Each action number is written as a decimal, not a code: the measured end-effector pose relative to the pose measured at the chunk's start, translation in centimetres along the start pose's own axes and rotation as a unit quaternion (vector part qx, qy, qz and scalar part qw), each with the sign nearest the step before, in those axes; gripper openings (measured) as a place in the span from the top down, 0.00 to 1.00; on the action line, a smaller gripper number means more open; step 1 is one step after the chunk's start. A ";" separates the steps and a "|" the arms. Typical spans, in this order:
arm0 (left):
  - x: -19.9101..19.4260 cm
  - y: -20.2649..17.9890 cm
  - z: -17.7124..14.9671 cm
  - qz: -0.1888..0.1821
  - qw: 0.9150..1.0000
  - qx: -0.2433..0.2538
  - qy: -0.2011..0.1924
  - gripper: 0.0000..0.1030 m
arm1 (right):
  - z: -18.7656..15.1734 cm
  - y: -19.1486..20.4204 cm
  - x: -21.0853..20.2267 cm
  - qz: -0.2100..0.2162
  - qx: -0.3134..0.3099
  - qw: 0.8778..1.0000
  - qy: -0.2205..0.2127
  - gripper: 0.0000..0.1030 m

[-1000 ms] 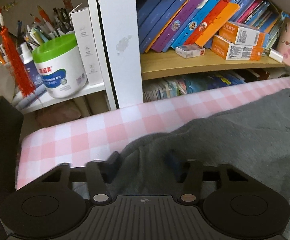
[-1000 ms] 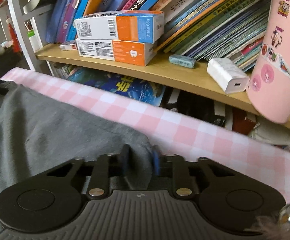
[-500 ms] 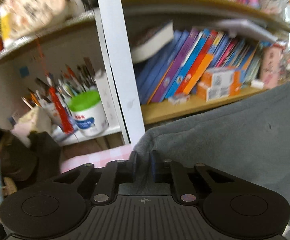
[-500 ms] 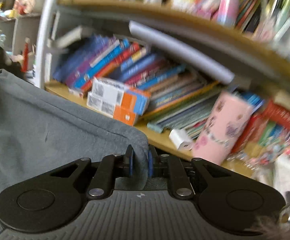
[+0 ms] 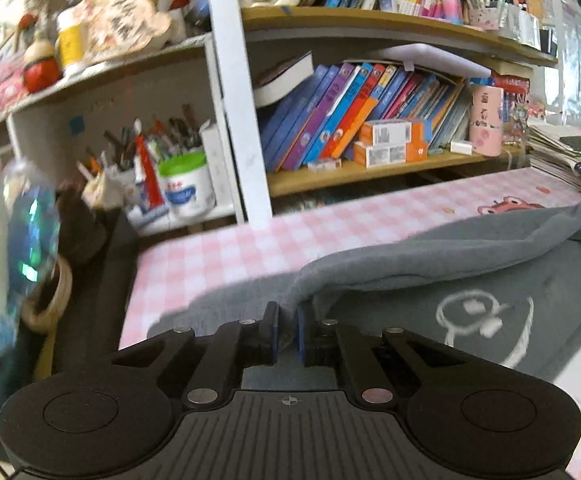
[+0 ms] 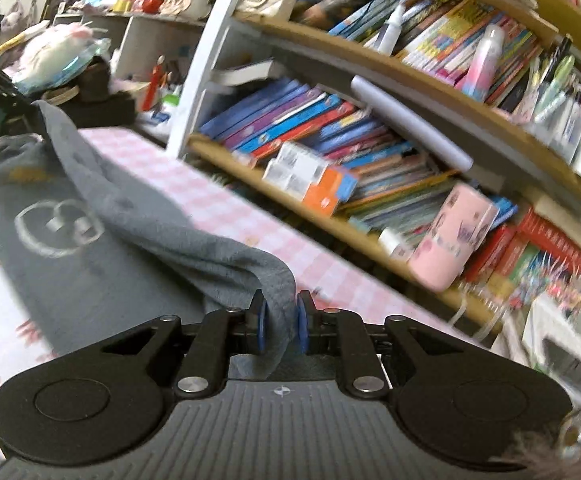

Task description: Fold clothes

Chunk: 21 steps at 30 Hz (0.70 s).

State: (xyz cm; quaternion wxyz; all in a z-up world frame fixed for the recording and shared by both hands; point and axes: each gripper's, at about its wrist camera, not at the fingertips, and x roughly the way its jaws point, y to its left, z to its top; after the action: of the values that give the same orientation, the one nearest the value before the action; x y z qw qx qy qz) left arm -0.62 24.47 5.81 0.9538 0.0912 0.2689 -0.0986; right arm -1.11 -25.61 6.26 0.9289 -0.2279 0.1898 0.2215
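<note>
A grey garment point(image 5: 430, 264) with a white line drawing lies on a pink checked table cover point(image 5: 226, 248). My left gripper point(image 5: 287, 330) is shut on one corner of its far edge. My right gripper point(image 6: 281, 326) is shut on the other corner of the grey garment point(image 6: 158, 220). Both hold the edge lifted above the cover, so it sags in a fold over the lower part with the drawing point(image 6: 56, 226). The pink checked cover point(image 6: 226, 204) shows beyond the fold.
A bookshelf point(image 5: 370, 168) with books, orange boxes point(image 5: 390, 144) and a pink cup point(image 5: 486, 120) stands right behind the table. A green-lidded tub point(image 5: 186, 184) and pens sit at the left. A dark object point(image 5: 102, 260) stands at the table's left end.
Both grippers have shut on the garment's far corners, lifted them off the cover and pulled them back toward the near side, so the drawing now shows under the fold.
</note>
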 end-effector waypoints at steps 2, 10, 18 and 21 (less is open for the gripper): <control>-0.2 0.0 -1.1 -0.001 1.000 -0.011 0.006 0.91 | -1.0 0.8 -0.6 0.004 0.008 1.000 0.008 0.84; -0.9 -0.9 -5.5 0.007 0.999 -0.031 0.031 0.86 | -4.5 3.2 -1.8 0.012 0.046 0.997 0.053 0.71; -5.4 -0.3 -8.0 0.002 0.991 -0.136 0.005 0.39 | -6.8 2.1 -4.5 0.062 0.278 0.954 0.098 0.44; -6.9 0.9 -8.7 -0.021 0.969 -0.241 -0.050 0.27 | -8.6 0.7 -4.9 0.143 0.457 0.875 0.076 0.43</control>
State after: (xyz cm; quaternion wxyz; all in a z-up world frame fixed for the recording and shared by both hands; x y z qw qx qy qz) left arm -10.52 28.25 2.32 0.9575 -0.1521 0.2386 -0.0555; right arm -7.73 -31.04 1.16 0.8707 0.2357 0.3700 0.2224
